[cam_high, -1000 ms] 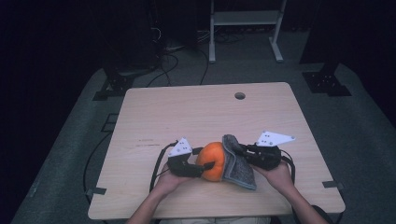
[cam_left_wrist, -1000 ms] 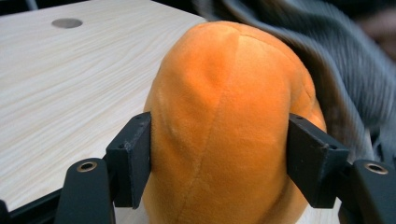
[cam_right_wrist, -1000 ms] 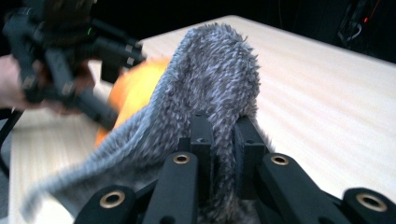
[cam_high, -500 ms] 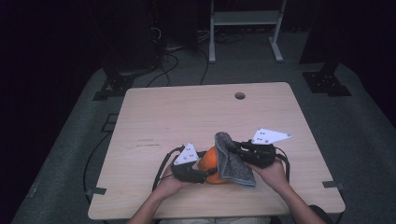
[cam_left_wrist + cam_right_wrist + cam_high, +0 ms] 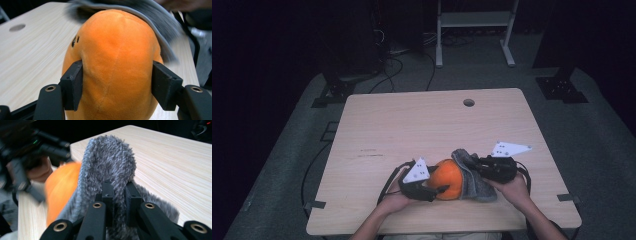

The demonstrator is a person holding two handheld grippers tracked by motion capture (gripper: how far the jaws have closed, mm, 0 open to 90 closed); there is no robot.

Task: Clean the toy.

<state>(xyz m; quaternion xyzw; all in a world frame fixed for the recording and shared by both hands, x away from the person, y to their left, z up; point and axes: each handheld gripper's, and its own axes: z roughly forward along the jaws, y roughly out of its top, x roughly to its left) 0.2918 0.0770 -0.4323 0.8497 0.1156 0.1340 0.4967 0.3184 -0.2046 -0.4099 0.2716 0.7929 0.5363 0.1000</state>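
Near the table's [image 5: 377, 125] front edge, the left gripper [image 5: 434, 190] clamps the orange plush toy [image 5: 449, 177], its jaws having just closed a little further into the soft sides. The toy's long axis appears to run away from that gripper, its eye-dotted end toward the far edge. The right gripper [image 5: 476, 166] pinches the grey fleece cloth [image 5: 472, 182] tight against the toy, seemingly mid-wipe or wrapping; next, draw the cloth across while the toy stays braced.
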